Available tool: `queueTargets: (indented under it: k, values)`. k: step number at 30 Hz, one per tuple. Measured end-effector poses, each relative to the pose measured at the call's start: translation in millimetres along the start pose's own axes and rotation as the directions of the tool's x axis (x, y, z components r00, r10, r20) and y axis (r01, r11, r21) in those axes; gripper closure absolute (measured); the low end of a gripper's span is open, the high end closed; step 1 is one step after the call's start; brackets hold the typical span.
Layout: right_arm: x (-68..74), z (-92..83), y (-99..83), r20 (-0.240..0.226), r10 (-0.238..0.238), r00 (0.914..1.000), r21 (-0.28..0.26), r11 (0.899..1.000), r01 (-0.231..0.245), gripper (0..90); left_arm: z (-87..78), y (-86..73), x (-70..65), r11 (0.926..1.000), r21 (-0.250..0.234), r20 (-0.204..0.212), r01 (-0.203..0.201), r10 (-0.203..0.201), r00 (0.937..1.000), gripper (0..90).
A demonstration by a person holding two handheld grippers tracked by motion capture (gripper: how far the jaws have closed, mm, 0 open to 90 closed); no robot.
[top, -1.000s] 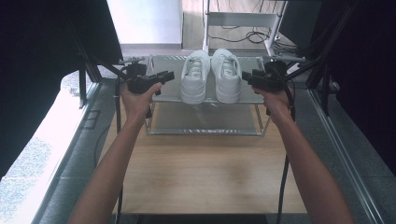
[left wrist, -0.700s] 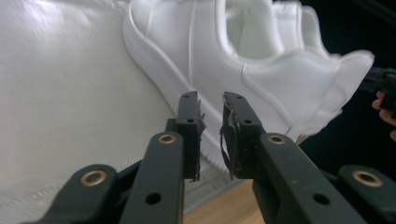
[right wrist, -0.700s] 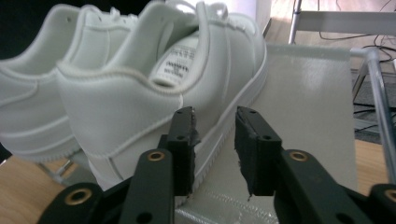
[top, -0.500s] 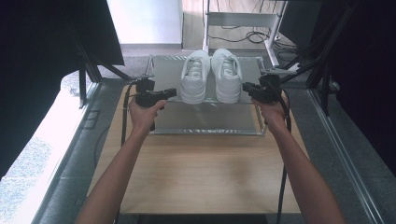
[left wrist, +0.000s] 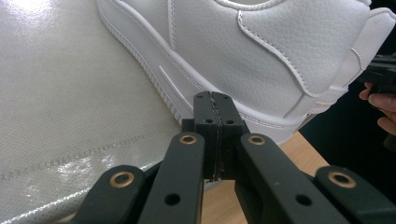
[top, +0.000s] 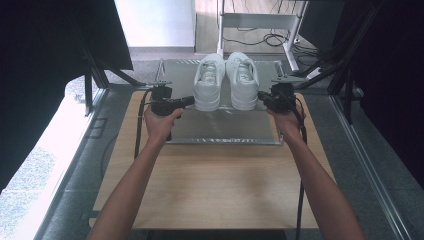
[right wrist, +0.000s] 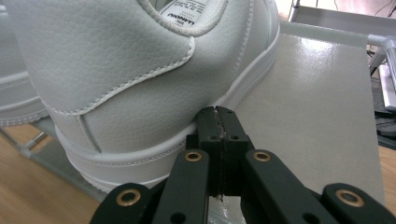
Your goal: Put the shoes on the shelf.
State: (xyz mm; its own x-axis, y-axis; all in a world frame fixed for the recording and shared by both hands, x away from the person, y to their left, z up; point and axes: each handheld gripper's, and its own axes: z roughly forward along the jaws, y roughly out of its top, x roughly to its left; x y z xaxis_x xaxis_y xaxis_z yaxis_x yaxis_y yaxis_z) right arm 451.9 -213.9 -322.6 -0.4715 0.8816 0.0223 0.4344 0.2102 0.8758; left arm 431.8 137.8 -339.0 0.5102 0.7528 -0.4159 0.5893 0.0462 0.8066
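A pair of white leather sneakers stands side by side on a grey metal platform at the wooden table's 12 o'clock end — the left gripper at the pair's 9 o'clock, the right gripper at its 3 o'clock.

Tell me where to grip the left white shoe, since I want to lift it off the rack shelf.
Grip the left white shoe at its heel collar, coming from the near, heel end with the left tool opened. The heel faces the person, its opening leaves a thin rim to pinch, and the other shoe blocks its inner side.
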Motion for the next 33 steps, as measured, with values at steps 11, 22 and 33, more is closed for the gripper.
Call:
queueTargets:
  k: [11,22,33]
  values:
    - [7.6,1.6,0.9,0.019,-0.041,0.999,0.003,0.999,0.041,90.0,10.5,-0.7,-8.7,0.9998,0.005,0.038,0.018,-0.018,0.9991,90.0]
    - [8.5,3.2,0.7,0.003,-0.032,0.9995,-0.001,0.999,0.032,90.0,18.3,-2.7,-16.4,0.9994,-0.003,0.053,0.034,-0.033,0.9981,90.0]
    - [4.4,1.5,-0.5,-0.009,-0.027,0.9996,-0.007,1.0,0.027,82.9,16.2,-0.2,-9.3,0.9998,0.01,0.041,0.016,-0.016,0.999,73.8]
